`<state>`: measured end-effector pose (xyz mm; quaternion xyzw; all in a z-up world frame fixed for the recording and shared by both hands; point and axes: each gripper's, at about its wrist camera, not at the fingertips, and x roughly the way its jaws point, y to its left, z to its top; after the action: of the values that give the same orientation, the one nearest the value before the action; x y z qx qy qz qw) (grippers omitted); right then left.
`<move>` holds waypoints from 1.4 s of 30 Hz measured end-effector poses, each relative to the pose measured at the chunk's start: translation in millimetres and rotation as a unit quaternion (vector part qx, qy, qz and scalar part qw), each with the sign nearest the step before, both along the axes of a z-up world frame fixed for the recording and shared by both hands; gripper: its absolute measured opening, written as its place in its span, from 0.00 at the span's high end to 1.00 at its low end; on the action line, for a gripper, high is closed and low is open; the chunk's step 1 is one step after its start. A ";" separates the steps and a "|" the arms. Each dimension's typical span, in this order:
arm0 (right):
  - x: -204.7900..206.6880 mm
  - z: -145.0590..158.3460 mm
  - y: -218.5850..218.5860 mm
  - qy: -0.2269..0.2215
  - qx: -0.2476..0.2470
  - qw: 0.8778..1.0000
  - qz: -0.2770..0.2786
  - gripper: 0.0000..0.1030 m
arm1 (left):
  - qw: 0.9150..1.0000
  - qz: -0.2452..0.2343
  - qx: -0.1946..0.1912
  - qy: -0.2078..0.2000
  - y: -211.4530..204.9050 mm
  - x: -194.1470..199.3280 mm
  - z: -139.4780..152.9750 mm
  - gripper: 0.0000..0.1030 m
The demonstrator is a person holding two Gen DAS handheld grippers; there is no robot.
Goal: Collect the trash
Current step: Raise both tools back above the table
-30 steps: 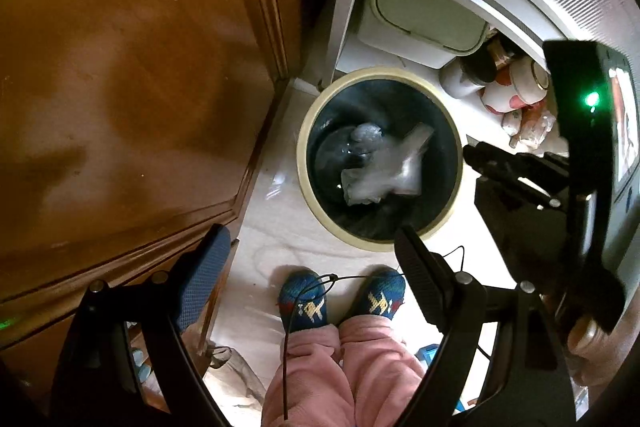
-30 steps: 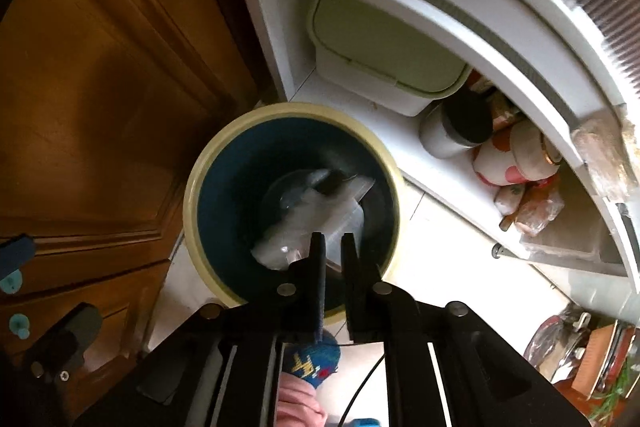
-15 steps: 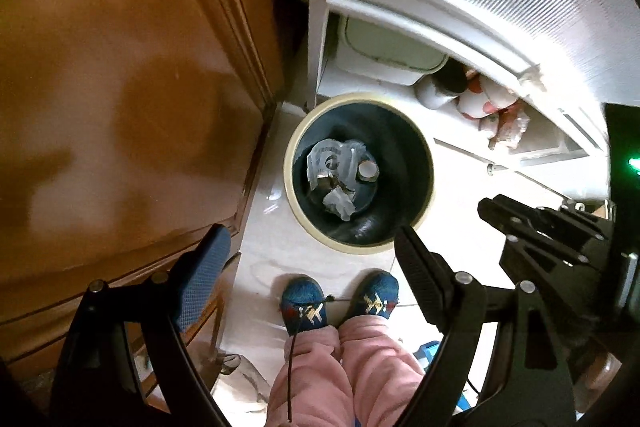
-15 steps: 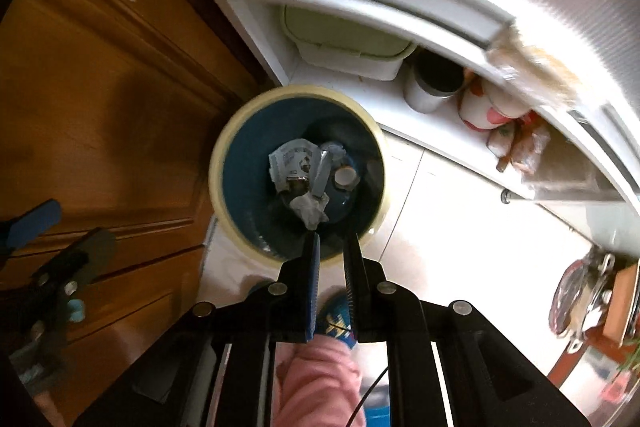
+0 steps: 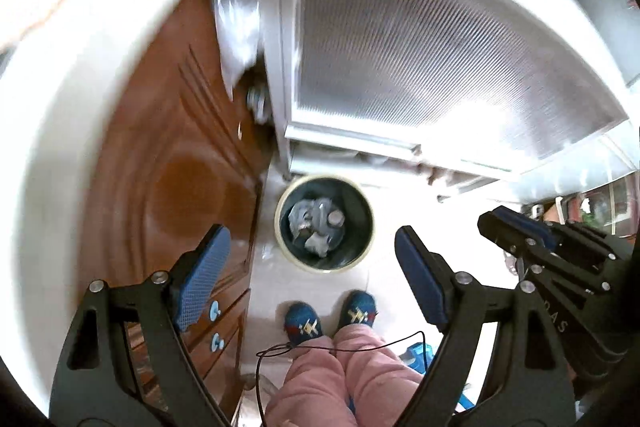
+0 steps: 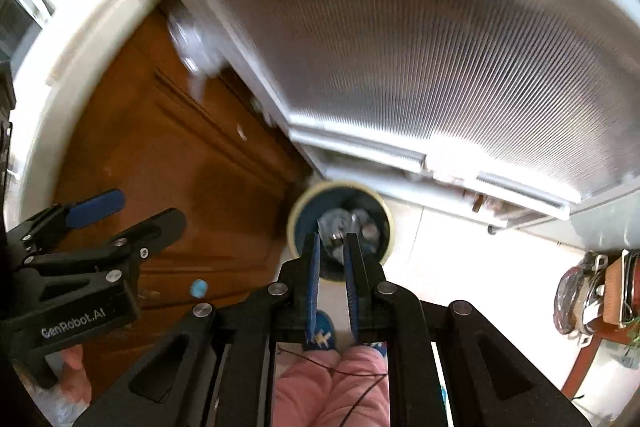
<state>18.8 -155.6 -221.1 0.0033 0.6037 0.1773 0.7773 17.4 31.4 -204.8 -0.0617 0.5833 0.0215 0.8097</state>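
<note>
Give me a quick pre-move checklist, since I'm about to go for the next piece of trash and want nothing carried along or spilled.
1. Left gripper empty: ok, jaws wide apart, nothing between the pads.
2. Right gripper empty: ok, jaws nearly together, nothing pinched.
3. Trash landed in the trash bin: ok, crumpled wrappers lie at its bottom.
4. Bin upright on the floor: ok, its cream rim faces up beside the wooden cabinet.
5. Stray trash on the tiles around the bin: cannot tell, glare and blur hide detail.
6. Black cable clear of the grippers: cannot tell; it hangs across the pink trouser legs.
</note>
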 end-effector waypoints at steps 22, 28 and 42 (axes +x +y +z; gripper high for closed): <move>-15.5 258.4 -13.3 -0.195 0.034 0.979 -0.055 0.80 | 0.982 -0.057 -0.020 -0.178 3.2 5.8 239.5 0.20; 10.1 285.7 -26.5 -0.234 0.031 0.970 -0.059 0.67 | 0.983 -0.039 -0.015 -0.180 3.5 35.2 253.4 0.20; 162.9 253.2 -62.0 -0.217 0.015 0.976 0.021 0.67 | 0.991 0.060 -0.021 -0.121 -23.5 163.7 208.2 0.21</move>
<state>181.7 -217.6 32.2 -0.0367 0.4176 0.1992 0.8858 181.1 8.0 3.4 -0.1157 0.4763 0.0506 0.8702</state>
